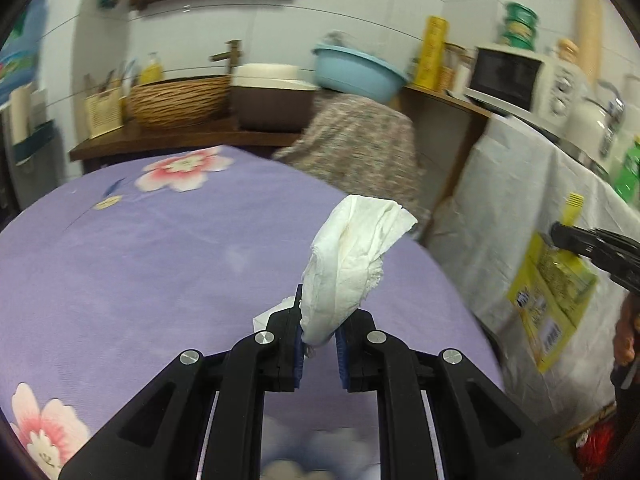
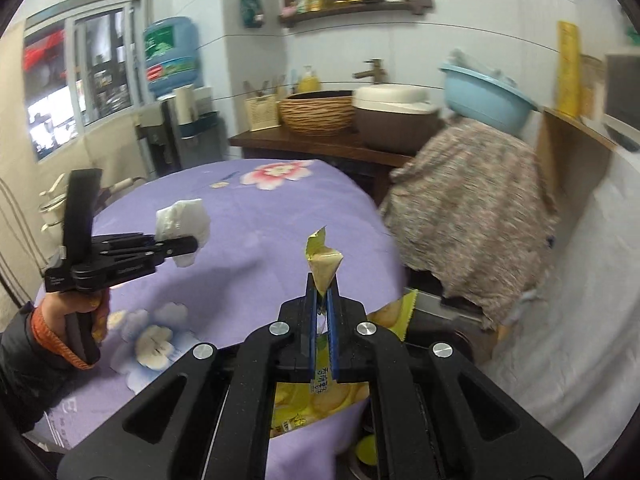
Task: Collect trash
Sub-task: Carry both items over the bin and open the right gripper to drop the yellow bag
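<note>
Table (image 2: 256, 216), purple floral cloth: the landmark. Right gripper (image 2: 323, 300), level over its near edge, clamped on yellow snack wrapper (image 2: 324, 264). Left gripper (image 1: 319, 332), raised above the tabletop, clamped on crumpled white tissue (image 1: 352, 256)

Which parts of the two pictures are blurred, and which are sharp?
Left wrist view: the left gripper and its white tissue are sharp; the blue basin, microwave and shelf are smeared, and straight edges bow from the fisheye. Right wrist view: the right gripper and yellow wrapper are sharp; the patterned cloth at right is blurred.
</note>
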`<action>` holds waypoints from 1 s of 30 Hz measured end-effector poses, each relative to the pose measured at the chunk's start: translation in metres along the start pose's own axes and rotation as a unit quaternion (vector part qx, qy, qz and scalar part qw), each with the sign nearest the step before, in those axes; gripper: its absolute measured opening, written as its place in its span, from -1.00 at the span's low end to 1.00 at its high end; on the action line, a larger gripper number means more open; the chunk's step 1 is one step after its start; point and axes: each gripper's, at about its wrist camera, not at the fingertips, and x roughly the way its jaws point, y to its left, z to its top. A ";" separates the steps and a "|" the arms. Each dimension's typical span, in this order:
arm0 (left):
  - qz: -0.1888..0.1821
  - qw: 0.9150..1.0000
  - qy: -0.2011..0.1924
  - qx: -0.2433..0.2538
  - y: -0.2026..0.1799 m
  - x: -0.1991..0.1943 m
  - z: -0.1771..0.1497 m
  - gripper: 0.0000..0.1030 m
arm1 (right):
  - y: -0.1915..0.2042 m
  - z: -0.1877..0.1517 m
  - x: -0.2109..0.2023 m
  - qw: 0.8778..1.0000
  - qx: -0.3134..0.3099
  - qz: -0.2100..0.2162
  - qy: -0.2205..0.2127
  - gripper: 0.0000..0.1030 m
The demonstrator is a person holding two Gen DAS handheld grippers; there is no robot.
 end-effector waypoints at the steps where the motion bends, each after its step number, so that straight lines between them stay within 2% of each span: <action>1: -0.020 1.000 0.005 0.008 -0.017 0.002 0.000 -0.74 | -0.014 -0.007 -0.007 1.000 0.013 -0.010 0.000 -0.90; 3: -0.048 0.998 0.016 0.023 -0.044 0.007 -0.001 -0.74 | -0.032 -0.016 -0.014 0.999 0.028 -0.024 0.001 -0.90; 7: -0.082 0.994 0.028 0.059 -0.093 0.014 -0.005 -0.74 | -0.067 -0.038 -0.021 0.997 0.056 -0.048 0.013 -0.90; 13: -0.119 0.989 0.042 0.077 -0.136 0.025 -0.008 -0.74 | -0.098 -0.072 -0.007 0.993 0.082 -0.070 0.040 -0.90; 21: -0.126 0.986 0.067 0.084 -0.162 0.043 -0.021 -0.74 | -0.117 -0.118 0.046 0.987 0.098 -0.088 0.089 -0.90; 30: -0.123 0.983 0.096 0.093 -0.175 0.063 -0.033 -0.74 | -0.136 -0.169 0.125 0.973 0.136 -0.094 0.158 -0.90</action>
